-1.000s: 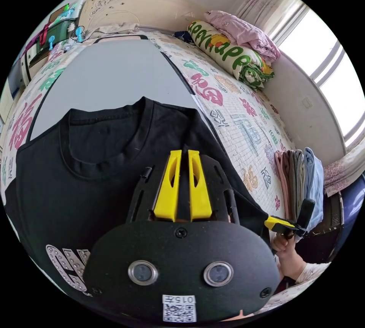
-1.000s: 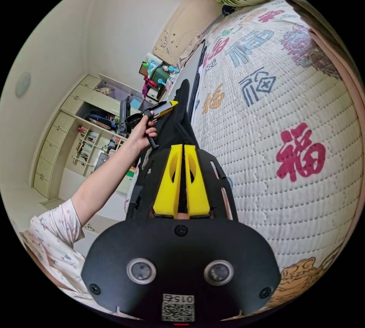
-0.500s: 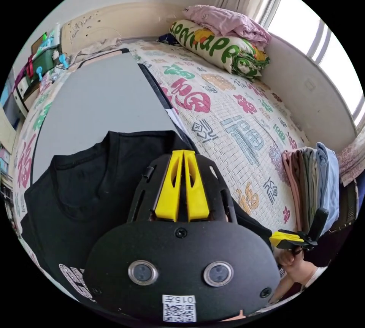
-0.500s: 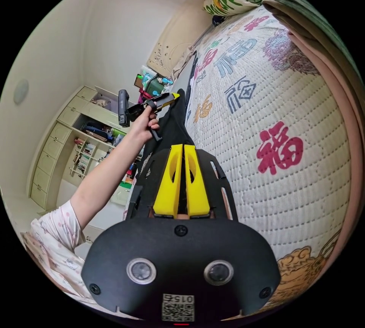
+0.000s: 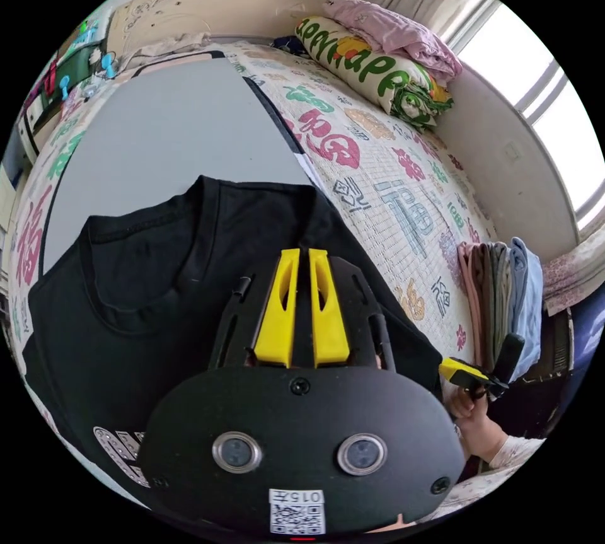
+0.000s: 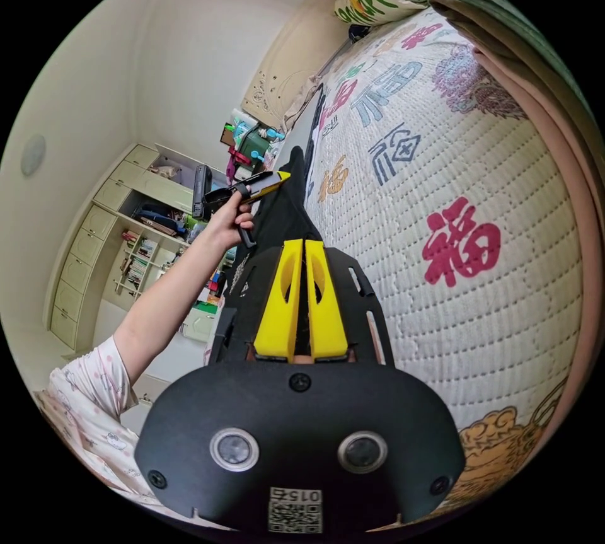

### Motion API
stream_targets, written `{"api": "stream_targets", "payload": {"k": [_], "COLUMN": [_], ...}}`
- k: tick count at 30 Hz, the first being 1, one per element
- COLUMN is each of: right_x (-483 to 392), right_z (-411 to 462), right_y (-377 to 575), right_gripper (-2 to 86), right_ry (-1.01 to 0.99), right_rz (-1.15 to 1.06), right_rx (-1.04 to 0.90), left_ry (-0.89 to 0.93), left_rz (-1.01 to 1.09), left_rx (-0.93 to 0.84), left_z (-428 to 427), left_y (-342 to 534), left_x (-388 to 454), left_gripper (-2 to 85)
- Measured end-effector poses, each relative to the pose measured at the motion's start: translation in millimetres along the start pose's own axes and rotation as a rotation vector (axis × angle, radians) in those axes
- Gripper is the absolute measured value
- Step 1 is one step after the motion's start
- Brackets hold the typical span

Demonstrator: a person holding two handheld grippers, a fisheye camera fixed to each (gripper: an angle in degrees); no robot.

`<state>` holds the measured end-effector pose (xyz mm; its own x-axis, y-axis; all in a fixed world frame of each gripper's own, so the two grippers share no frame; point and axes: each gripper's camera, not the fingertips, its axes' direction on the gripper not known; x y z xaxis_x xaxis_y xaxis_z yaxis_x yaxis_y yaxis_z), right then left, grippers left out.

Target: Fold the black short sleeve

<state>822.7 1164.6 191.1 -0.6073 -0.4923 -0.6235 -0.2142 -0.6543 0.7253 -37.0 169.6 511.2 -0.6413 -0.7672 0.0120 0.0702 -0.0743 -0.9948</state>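
Note:
The black short sleeve shirt (image 5: 145, 292) hangs spread over the bed, its round neckline facing the left gripper view and silver lettering low on it. My left gripper (image 5: 300, 252) is shut on the shirt's upper edge beside the neckline. In the same view the right gripper (image 5: 463, 374) pinches the shirt's far corner, with a hand behind it. In the right gripper view my right gripper (image 6: 300, 243) is shut on the shirt (image 6: 287, 210), seen edge-on. Beyond it the left gripper (image 6: 268, 181) grips the other end, held by a bare forearm.
A grey mat (image 5: 170, 128) lies on the patterned bed quilt (image 5: 403, 203). A stack of folded clothes (image 5: 504, 298) stands at the bed's edge. A rolled printed quilt (image 5: 372, 74) with pink cloth on top lies by the wall. Shelves and cupboards (image 6: 126, 235) line the room's far side.
Both grippers stay shut on the shirt. The shirt dipped lower in the left gripper view half a second ago and is back up, stretched between the two grippers.

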Motion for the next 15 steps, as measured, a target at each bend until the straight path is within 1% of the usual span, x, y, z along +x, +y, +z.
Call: {"api": "stream_targets", "payload": {"k": [6,9,10,12,14,15], "right_x": [-9.8,-10.5,-10.0,-10.0,-11.8,-13.2], "right_z": [-2.6,-2.9,-3.1,-3.9,-5.0,-5.4], "right_y": [-2.6,-4.9,-5.9,-7.3,-8.3,-9.0], "right_gripper": [-0.3,-0.4,-0.5,-0.5,-0.5,-0.5], "right_ry": [0.025,0.019,0.010,-0.006,-0.016,-0.019], "right_rz": [0.016,0.039,0.049,0.057,0.058,0.058], "right_rx": [0.020,0.016,0.013,0.009,0.008,0.006], "left_ry": [-0.092,-0.109,-0.128,-0.149,-0.104,-0.024], "left_rz": [0.111,0.100,0.077,0.040,0.024,0.061], "left_rx": [-0.012,-0.009,-0.015,-0.020,0.064,0.107], "left_z": [-0.1,-4.4,-9.3,-23.6,-54.5,-75.2], "left_y": [-34.4,-40.8,-40.9,-36.6,-17.7,0.3], "left_x": [46.3,54.5,54.2,50.9,51.1,56.7], "left_gripper": [2.0,4.0,6.5,8.4,8.5,8.4]}}
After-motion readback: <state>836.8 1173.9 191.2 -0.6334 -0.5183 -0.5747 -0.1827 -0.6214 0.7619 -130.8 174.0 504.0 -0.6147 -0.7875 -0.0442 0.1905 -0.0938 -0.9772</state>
